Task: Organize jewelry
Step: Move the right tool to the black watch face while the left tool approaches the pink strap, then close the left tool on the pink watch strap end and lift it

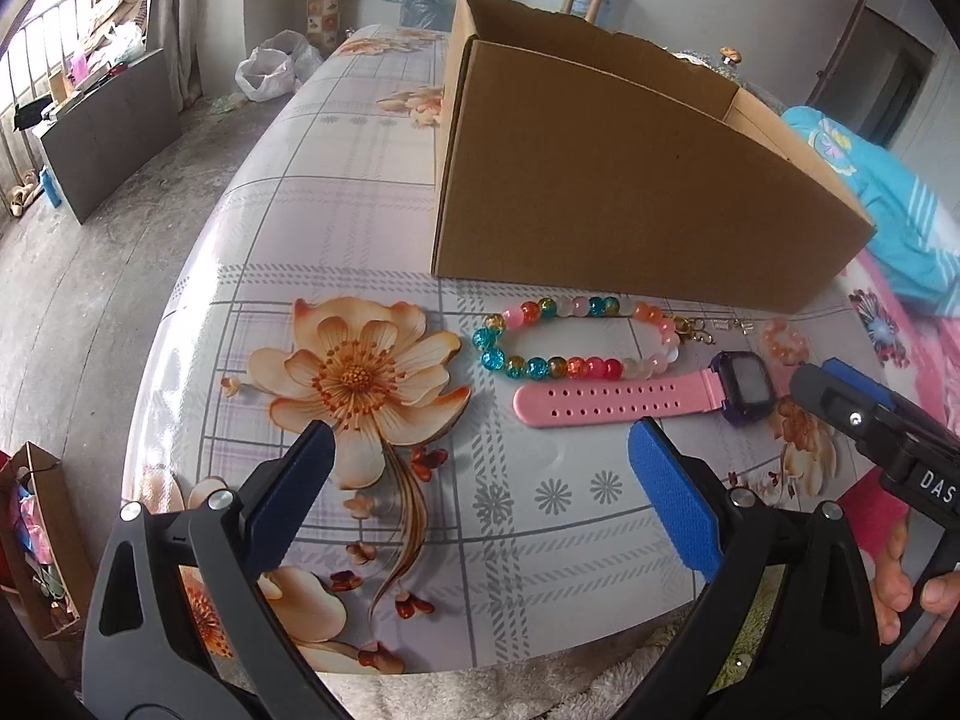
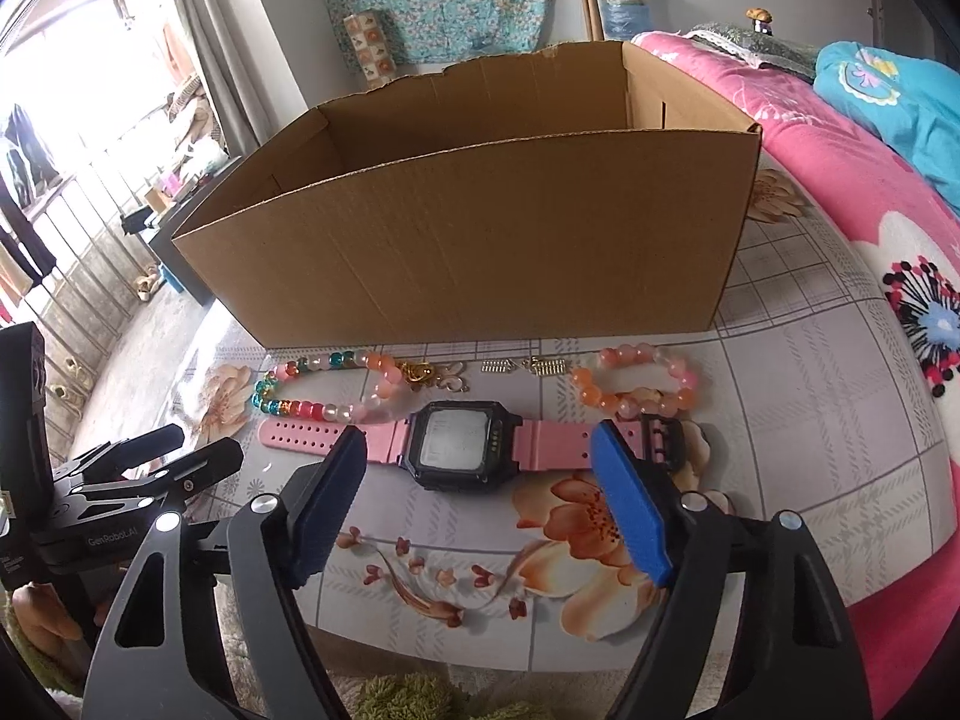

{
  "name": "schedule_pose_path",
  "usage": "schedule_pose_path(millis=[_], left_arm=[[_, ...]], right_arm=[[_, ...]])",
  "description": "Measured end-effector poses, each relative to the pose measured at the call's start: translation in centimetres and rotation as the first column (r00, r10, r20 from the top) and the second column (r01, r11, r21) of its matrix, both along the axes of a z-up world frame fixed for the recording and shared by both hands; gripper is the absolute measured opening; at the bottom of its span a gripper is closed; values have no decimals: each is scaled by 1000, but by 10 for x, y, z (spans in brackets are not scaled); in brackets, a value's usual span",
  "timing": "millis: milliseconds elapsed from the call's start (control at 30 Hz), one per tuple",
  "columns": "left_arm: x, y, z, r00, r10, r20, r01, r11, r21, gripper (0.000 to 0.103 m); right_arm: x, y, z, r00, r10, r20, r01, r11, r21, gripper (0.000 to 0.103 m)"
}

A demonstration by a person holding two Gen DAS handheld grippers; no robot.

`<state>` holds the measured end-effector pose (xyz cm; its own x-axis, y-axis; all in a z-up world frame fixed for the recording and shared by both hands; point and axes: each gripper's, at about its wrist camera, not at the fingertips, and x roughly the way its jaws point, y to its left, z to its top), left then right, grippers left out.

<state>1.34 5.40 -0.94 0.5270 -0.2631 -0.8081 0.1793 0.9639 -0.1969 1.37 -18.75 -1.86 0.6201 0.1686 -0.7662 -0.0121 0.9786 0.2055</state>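
1. So the setup: a table with a glossy flower-print plaid cloth (image 2: 780, 390), and an open brown cardboard box (image 2: 480, 228) sitting toward its far side. All the jewelry is lined up on the cloth in front of the box's near wall; nothing seems to be inside yet, though I can't see the box floor.

2. The pieces: a pink-strapped digital watch with a black square case (image 2: 459, 444) lying flat, nearest the grippers. Behind it on the left, a multicoloured glass-bead bracelet (image 2: 318, 390) with a gold clasp; on the right, an orange-and-pink bead bracelet (image 2: 636, 384). Between the bracelets, just by the box wall, a few tiny silver clips (image 2: 522, 366), too small to make out.

3. The right gripper (image 2: 480, 480) has its blue-padded jaws spread wide, holding nothing, hovering just short of the watch. The left gripper (image 1: 480, 480) is also wide open and empty, aimed at bare cloth to the left of the strap end.

4. The bit that matters: the watch's long axis runs left-right, parallel to the table's near edge, so it lies crosswise to the right gripper's fingers and the case sits dead centre between them. The right hand is clearly nearer. My guess is it goes straight forward and closes across the case or strap.
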Motion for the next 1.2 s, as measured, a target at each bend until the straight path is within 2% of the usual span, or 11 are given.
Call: schedule_pose_path(millis=[67, 133, 200, 233, 300, 500, 700, 800, 933, 1100, 1200], left_arm=[[2, -3, 1, 999, -23, 23, 23, 1000, 11, 94], [3, -13, 4, 997, -59, 51, 58, 998, 34, 89], [6, -21, -1, 994, -99, 45, 96, 994, 46, 66], [8, -24, -4, 993, -114, 25, 113, 993, 38, 63], [10, -29, -10, 992, -126, -13, 127, 992, 20, 45], [14, -34, -12, 990, -137, -12, 138, 990, 30, 27], [19, -33, -11, 991, -135, -26, 134, 991, -15, 26], [25, -25, -11, 991, -125, -53, 118, 987, -113, 28], [27, -7, -14, 991, -102, -90, 73, 957, -282, 36], [26, -6, -17, 990, -83, -114, 41, 943, -329, 40], [24, 2, -19, 990, -73, -118, 22, 922, -387, 41]], right_arm=[[8, -1, -4, 1000, -2, -16, 2, 1000, 3, 62], [13, -2, -7, 1000, 0, -28, 1, 1000, 6, 55], [19, -1, -10, 999, 3, -43, -3, 1000, 5, 52], [21, -1, -12, 999, 7, -51, -7, 1000, 7, 50], [24, 2, -17, 998, 14, -67, -14, 1000, 6, 49], [25, 10, -18, 997, 20, -71, -22, 999, -35, 48], [25, 9, -22, 997, 21, -72, -22, 1000, -19, 48], [25, 3, -23, 997, 20, -72, -20, 1000, 1, 48], [23, -1, -23, 997, 23, -71, -23, 1000, 5, 48], [23, -1, -23, 997, 26, -67, -26, 1000, -4, 48], [23, 0, -24, 997, 27, -66, -28, 1000, -3, 48]])
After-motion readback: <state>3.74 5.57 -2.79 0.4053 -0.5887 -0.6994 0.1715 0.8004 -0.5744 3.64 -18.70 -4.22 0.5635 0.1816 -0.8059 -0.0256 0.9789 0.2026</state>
